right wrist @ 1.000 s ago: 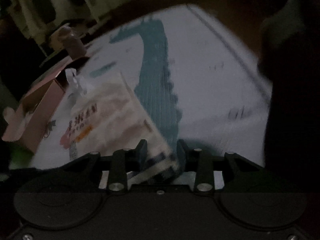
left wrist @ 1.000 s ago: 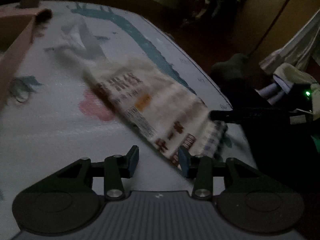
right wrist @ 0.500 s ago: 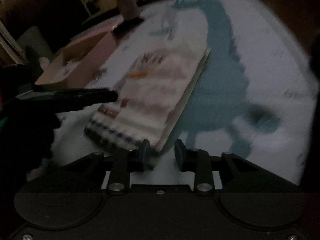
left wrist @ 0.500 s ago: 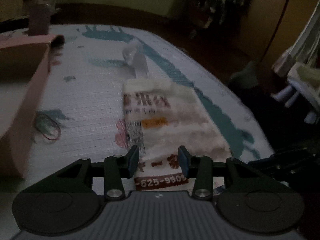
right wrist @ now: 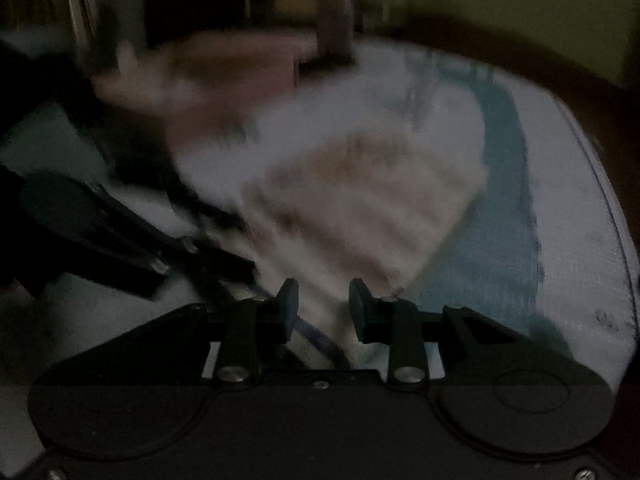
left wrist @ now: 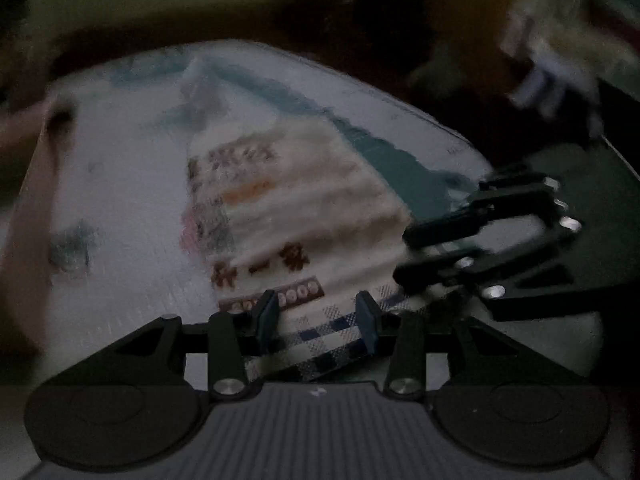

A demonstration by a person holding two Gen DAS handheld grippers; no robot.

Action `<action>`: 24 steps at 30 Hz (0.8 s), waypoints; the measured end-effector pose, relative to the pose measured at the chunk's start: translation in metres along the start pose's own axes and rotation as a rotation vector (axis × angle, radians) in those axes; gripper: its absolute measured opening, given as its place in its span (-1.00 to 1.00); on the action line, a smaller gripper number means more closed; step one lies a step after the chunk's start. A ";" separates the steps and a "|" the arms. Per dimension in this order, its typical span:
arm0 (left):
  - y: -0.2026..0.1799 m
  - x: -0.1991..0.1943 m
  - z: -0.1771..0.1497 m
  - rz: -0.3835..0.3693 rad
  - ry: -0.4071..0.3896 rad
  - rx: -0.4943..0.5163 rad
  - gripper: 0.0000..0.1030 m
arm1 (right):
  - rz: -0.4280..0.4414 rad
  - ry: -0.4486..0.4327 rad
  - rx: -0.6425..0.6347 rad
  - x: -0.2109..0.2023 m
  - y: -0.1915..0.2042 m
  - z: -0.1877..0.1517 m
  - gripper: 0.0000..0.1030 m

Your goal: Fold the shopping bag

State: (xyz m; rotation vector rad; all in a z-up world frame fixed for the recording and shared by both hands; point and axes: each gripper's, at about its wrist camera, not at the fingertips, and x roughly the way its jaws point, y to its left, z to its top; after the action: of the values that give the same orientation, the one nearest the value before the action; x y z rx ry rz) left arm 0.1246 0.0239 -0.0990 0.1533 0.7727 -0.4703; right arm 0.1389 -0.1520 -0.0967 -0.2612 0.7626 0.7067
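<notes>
Dim, blurred mat [left wrist: 132, 208]; both grippers' fingers gape around the shopping bag [left wrist: 296, 216] edge.

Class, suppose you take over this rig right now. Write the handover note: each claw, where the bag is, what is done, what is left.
Left claw: open, straddling the checked near edge of the shopping bag.
Right claw: open, at the same near end, beside the left one; both views are blurred.
Bag: lying flat as a narrow strip on the printed mat, a pink box at the far side.
Done: it appears folded lengthwise.
Left: probably grip the near edge and fold it toward the far end.
</notes>
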 end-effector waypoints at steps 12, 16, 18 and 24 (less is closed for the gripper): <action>0.024 -0.018 -0.011 0.046 0.001 -0.150 -0.18 | -0.005 -0.016 0.094 -0.001 -0.014 -0.007 -0.44; 0.052 -0.034 -0.026 -0.011 -0.002 -0.393 -0.18 | 0.010 -0.016 0.158 0.001 -0.021 -0.008 -0.44; 0.058 -0.039 -0.032 -0.036 -0.006 -0.448 -0.18 | 0.019 -0.017 0.190 0.001 -0.025 -0.008 -0.44; 0.077 -0.033 -0.048 -0.164 -0.078 -0.677 -0.19 | 0.045 -0.026 0.250 0.001 -0.031 -0.011 -0.45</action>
State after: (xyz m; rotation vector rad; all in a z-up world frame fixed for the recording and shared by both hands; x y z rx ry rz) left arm 0.1089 0.1186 -0.1126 -0.5586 0.8330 -0.3450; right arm 0.1540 -0.1791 -0.1063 -0.0073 0.8254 0.6485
